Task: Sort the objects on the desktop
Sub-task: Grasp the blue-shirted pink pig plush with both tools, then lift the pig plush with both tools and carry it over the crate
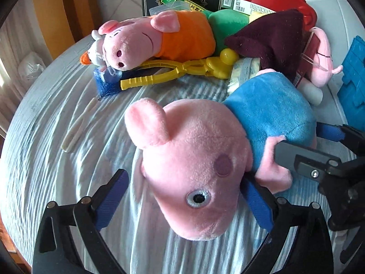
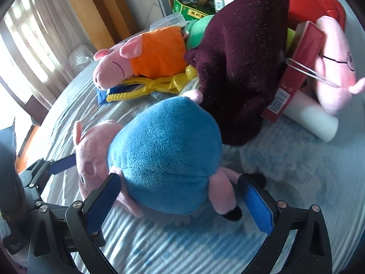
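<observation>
Blue-bodied plush pig lies on the striped cloth, nearest of the toy pile. Left gripper straddles its head, right gripper its body; both spread wide, not clamping, apparently for a shared lift.

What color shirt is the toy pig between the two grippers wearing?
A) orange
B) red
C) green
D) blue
D: the toy pig lying between the open left gripper and the open right gripper has a blue body, while the orange one lies farther back in the pile.
</observation>
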Tool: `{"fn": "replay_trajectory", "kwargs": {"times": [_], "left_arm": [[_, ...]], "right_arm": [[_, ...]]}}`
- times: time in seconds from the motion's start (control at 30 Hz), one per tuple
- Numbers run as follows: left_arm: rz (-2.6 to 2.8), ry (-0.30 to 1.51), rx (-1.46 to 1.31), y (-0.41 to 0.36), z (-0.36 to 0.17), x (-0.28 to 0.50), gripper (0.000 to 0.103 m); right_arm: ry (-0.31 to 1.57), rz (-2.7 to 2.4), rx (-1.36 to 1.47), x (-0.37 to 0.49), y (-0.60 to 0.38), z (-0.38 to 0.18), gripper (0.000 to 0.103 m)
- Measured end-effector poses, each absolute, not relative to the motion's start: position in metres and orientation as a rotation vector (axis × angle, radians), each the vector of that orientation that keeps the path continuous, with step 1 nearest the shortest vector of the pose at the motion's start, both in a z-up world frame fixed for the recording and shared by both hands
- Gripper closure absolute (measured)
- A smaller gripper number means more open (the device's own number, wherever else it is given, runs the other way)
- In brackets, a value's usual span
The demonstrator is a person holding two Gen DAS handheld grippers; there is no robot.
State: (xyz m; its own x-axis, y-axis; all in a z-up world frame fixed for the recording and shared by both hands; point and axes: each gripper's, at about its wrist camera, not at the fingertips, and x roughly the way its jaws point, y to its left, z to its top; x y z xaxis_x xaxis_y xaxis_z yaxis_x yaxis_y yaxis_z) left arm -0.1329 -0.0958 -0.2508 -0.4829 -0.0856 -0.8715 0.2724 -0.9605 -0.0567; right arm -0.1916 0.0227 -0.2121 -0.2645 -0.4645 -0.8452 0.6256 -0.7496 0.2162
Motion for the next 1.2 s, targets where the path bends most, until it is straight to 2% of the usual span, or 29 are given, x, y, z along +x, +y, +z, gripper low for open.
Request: {"fn": "replay_trajectory", "kwargs": {"times": [0.13, 0.17, 0.2, 0.3, 0.4, 0.47, 0.57, 0.9, 1.2], "left_arm": [[-2.543, 0.301, 1.502, -0.096, -0.258, -0.142, 0.004], [-2.555, 0.308, 1.513, -0.095, -0.259, -0.143, 0.007], [-2.565, 0.310, 1.520, -0.094, -0.260, -0.144, 0.015], [-2.601, 0.253, 1.517, -0.087, -0.257, -0.141, 0.025], [-2.610, 0.253, 1.505, -0.087, -0.251, -0.136, 0.029], [-2.626, 0.240, 1.477, -0.085, -0.242, -0.132, 0.030], [-2.668, 0.175, 1.415, -0.078, -0.222, -0.127, 0.030], [-2.868, 0.027, 1.143, -0.038, -0.124, -0.102, 0.030], [-3.116, -0.111, 0.887, 0.034, -0.037, -0.092, 0.030]], "right_arm": [[0.193, -2.011, 1.297, -0.200, 0.014, -0.219, 0.000], [0.181, -1.995, 1.309, -0.202, 0.013, -0.223, 0.000], [0.195, -1.985, 1.332, -0.203, 0.011, -0.228, 0.000], [0.229, -1.961, 1.359, -0.200, 0.006, -0.233, 0.000], [0.215, -1.969, 1.342, -0.195, 0.012, -0.225, 0.009], [0.207, -1.976, 1.323, -0.191, 0.017, -0.217, 0.015], [0.195, -2.007, 1.265, -0.184, 0.027, -0.196, 0.017], [0.130, -2.189, 1.048, -0.150, 0.085, -0.096, 0.016], [0.064, -2.426, 0.857, -0.114, 0.163, 0.002, 0.016]]}}
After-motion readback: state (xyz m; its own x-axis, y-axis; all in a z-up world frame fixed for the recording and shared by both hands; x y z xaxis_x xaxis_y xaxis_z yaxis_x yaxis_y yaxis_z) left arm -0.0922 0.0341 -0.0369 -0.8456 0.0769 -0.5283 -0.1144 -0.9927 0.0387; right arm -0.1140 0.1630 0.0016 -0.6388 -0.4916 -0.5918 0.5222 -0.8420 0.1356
